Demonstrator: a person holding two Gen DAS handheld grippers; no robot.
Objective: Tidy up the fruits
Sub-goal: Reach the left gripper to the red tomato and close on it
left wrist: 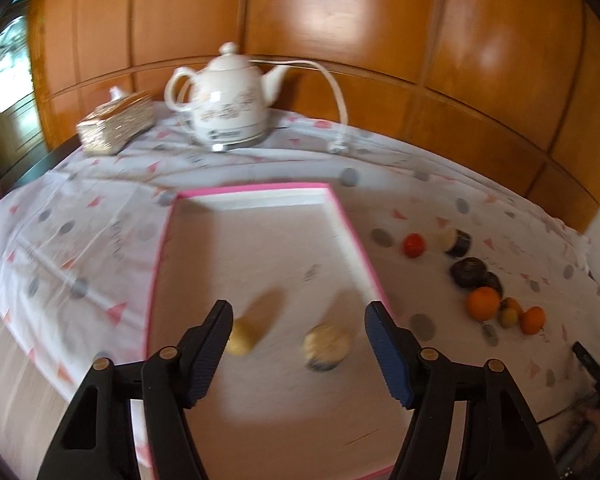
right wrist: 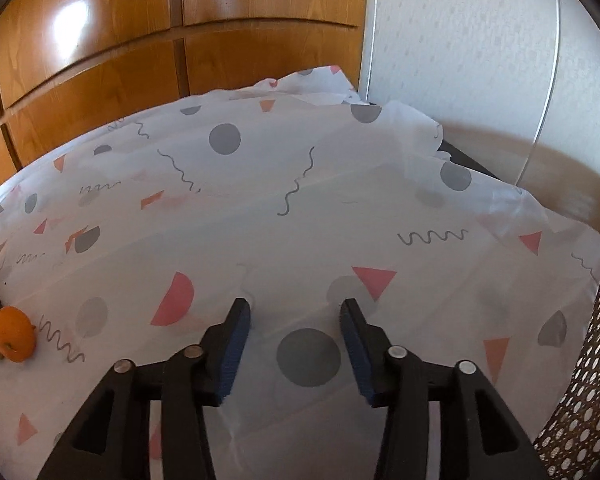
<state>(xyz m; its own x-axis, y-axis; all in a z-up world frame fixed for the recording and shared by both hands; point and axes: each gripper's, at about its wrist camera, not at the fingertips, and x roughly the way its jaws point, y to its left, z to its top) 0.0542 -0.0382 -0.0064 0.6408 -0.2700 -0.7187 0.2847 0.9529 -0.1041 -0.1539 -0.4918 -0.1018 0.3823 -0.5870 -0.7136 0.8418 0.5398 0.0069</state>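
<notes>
Left wrist view: left gripper [left wrist: 300,316] gapes wide over pink-rimmed tray [left wrist: 256,189] — right gripper [right wrist: 296,312] likewise, empty.

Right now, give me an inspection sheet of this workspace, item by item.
Surface: table under a patterned tablecloth, wrinkled in places.
Job's things: pink-rimmed tray holds two blurred roundish items, a yellowish one and a pale one with a dark base. On the cloth to the tray's right: red fruit, large orange, small orange, and dark round items of unclear kind.
Clutter: white kettle, tissue box.
Grippers: left gripper open above the tray, empty; right gripper open above bare cloth, empty.
Cables: white kettle cord, its plug lying on the cloth.
Surroundings: wood-panelled wall, perforated basket at the right edge.
</notes>
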